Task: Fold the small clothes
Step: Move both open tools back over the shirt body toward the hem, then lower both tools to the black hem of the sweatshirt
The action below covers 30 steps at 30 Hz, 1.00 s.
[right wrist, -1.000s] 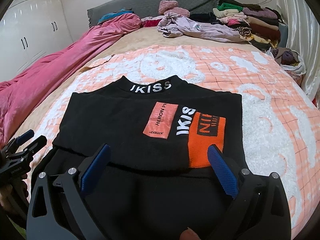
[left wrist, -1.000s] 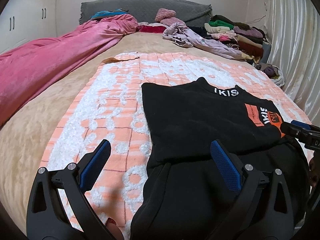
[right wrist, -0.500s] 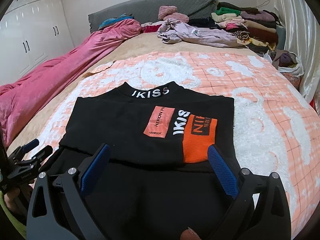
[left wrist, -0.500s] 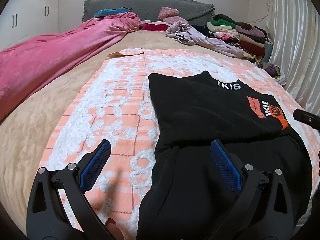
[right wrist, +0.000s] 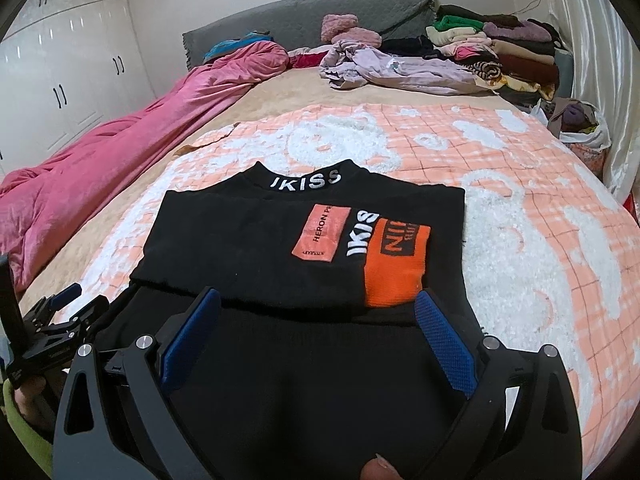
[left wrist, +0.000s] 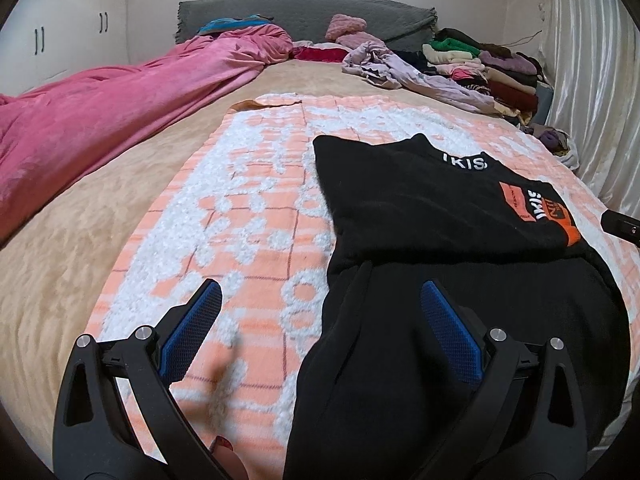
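Observation:
A black sweater [right wrist: 256, 240] with orange patches and white "IKISS" lettering lies on the orange-and-white blanket [right wrist: 520, 208], its upper part folded down over the lower part. It also shows in the left wrist view [left wrist: 420, 208]. My left gripper [left wrist: 320, 328] is open and empty above the sweater's near left edge; it also shows in the right wrist view [right wrist: 68, 308]. My right gripper [right wrist: 316, 332] is open and empty over the sweater's near part. Its tip shows at the right edge of the left wrist view [left wrist: 622, 226].
A pink duvet [left wrist: 100, 120] lies along the left of the bed. Loose lilac clothes [right wrist: 400, 72] and a stack of folded clothes [right wrist: 500, 48] sit by the grey headboard [right wrist: 312, 28]. A bag of clothes [right wrist: 580, 124] and a curtain stand at the right.
Both grippers have drawn back and risen a little from the sweater. The left one has shifted left. Both stay open. The sweater has not moved.

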{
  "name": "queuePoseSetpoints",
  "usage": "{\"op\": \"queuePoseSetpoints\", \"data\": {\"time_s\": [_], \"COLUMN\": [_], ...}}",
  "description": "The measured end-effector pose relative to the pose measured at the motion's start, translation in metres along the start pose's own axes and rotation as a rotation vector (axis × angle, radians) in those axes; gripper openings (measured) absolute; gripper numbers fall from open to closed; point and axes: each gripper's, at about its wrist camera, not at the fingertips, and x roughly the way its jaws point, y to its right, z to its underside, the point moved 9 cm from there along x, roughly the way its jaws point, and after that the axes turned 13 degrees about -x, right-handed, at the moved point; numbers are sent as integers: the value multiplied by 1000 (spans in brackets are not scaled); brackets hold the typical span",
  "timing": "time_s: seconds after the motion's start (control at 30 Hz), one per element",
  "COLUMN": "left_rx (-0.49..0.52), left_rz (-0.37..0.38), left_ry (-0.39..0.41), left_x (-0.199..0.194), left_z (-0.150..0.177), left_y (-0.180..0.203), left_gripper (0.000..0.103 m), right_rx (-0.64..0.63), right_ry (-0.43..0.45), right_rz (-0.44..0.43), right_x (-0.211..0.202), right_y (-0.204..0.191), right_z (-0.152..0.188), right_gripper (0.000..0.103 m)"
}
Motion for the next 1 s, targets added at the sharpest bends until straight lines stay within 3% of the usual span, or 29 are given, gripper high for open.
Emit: {"op": "queuePoseSetpoints", "data": {"time_s": [0.53, 1.0], "left_rx": [43, 18], "left_rz": [-25, -32], "left_ry": [-29, -82], "left_x": [-23, -41], "left_z": [22, 41], "left_y": [3, -3], "left_gripper": [93, 93], "right_rx": [-3, -32], "right_ry": [-4, -45], "right_rz": [-6, 3], "right_x": [-19, -33], "right_y": [2, 0], "right_z": [19, 52], "right_gripper": [97, 97]}}
